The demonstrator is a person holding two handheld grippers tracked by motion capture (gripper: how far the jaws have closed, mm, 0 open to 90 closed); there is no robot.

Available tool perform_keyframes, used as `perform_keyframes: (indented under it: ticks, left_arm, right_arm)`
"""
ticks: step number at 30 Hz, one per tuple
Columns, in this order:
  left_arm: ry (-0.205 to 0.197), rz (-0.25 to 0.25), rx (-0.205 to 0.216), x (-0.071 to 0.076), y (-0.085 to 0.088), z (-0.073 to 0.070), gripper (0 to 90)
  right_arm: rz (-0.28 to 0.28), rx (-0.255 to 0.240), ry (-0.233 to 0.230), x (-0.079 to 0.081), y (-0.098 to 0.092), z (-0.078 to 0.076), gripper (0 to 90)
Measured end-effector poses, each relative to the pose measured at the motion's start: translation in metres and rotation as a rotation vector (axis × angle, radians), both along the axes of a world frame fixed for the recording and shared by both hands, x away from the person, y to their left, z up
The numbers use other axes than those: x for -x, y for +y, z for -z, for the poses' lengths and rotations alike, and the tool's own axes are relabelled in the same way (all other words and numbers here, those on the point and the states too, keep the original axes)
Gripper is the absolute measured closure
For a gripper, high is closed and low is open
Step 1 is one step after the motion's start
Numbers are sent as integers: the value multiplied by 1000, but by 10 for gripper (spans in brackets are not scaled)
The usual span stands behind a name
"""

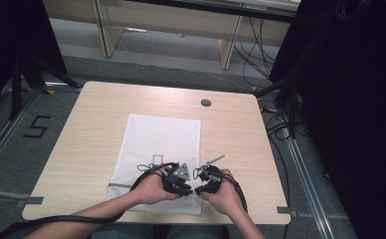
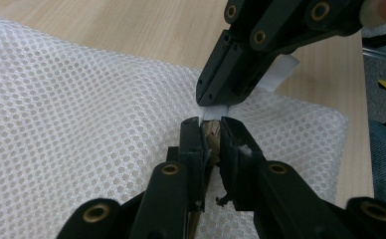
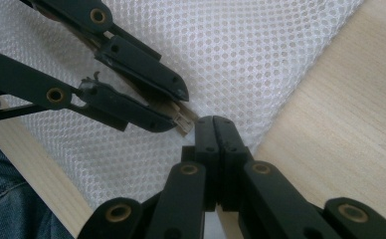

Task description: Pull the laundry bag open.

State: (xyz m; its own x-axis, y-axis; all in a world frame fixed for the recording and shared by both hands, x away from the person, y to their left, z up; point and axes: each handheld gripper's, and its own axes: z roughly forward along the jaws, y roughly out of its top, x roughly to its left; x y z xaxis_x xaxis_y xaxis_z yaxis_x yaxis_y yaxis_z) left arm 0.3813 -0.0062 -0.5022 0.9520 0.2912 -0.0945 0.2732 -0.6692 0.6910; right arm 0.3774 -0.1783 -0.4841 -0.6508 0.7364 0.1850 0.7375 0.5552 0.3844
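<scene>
Two grippers meet tip to tip over the near right corner of a white mesh laundry bag point(image 1: 161, 149) that lies flat on the tabletop point(image 1: 81, 134). In the left gripper view, the left gripper point(image 2: 211, 130) has its fingers point(image 2: 190, 144) drawn close together on a small tan piece point(image 2: 212, 133), apparently the bag's zipper pull, held in the narrow gap between them. Just beyond, the right gripper point(image 2: 216, 102) comes down from the upper right, its fingers pressed together on a white tab point(image 2: 280, 72) that runs out behind them.

In the right gripper view, the right gripper point(image 3: 214, 122) shows its fingers point(image 3: 206, 137) fully together, with no gap between them, their tips at the bag's edge. The left gripper point(image 3: 178, 112) enters from the upper left, and the pale end of the tan piece point(image 3: 183, 122) sticks out between its tips, almost touching the right gripper's tips.

The bag looks flat; whether anything is inside cannot be told.

The high view shows both hands side by side at the tabletop's near edge, the left hand point(image 1: 153, 189) and right hand point(image 1: 226, 191) each wrapped around a gripper, with a small dark rectangular outline point(image 1: 157, 159) on the bag's surface and a round cable port point(image 1: 206, 103) near the far edge.
</scene>
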Motion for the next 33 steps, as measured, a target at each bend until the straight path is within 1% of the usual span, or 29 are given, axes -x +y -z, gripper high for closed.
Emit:
perform_keyframes:
  ticks: [1, 2, 3, 6, 8, 10, 11, 12, 13, 14, 15, 16, 17, 19, 22, 23, 26, 27, 28, 33]
  left_arm:
    - [1, -1, 6, 0, 0, 0, 790]
    - [13, -8, 12, 0, 0, 1, 777]
    - [19, -5, 20, 0, -1, 2, 767]
    - [21, -4, 26, 0, -1, 3, 767]
    - [17, -5, 22, 0, -1, 3, 779]
    - [4, -3, 20, 1, -1, 3, 793]
    - [-2, 8, 19, 1, -1, 3, 810]
    - [7, 0, 18, 1, -2, 2, 813]
    - [11, 4, 19, 1, -2, 2, 821]
    - [11, 4, 19, 1, -2, 2, 871]
    - [14, 6, 28, 1, -2, 0, 871]
    - [13, 8, 21, 1, -2, 0, 870]
    - [18, 7, 20, 1, -2, 0, 871]
    - [16, 12, 20, 0, -2, 0, 871]
    - [25, 1, 27, 1, -1, 0, 871]
    - [12, 15, 21, 0, -1, 0, 871]
    - [26, 1, 23, 1, -1, -1, 872]
    - [18, 10, 15, 0, -1, -3, 872]
    - [23, 6, 23, 0, -1, -3, 872]
    - [25, 7, 15, 0, 1, -5, 873]
  right_arm:
    - [1, 0, 1, 0, 0, 0, 900]
    - [1, 0, 1, 0, 0, 0, 900]
    - [1, 0, 1, 0, 0, 0, 900]
    - [3, -1, 3, 0, 0, 0, 900]
    - [3, -1, 3, 0, 0, 0, 900]
    - [3, 0, 3, 0, 0, 0, 900]
    - [2, 0, 1, 0, 0, 0, 900]
    - [2, 0, 1, 0, 0, 0, 900]
    - [2, 0, 2, 0, 0, 0, 900]
    - [2, 0, 2, 0, 0, 0, 900]
    - [2, 0, 3, 0, 0, 0, 900]
    - [3, -1, 4, 0, 0, 0, 900]
    - [2, -2, 3, 0, -1, 0, 900]
    - [3, -1, 1, 0, 0, 0, 900]
    - [8, -6, 7, 0, -1, 0, 900]
    - [8, -7, 6, 0, -1, 0, 900]
    - [8, -3, 6, 0, -1, 0, 900]
    - [4, -4, 7, 0, -1, 0, 900]
    - [10, -4, 10, 1, -1, 0, 900]
    - [11, 3, 10, 1, 0, 0, 900]
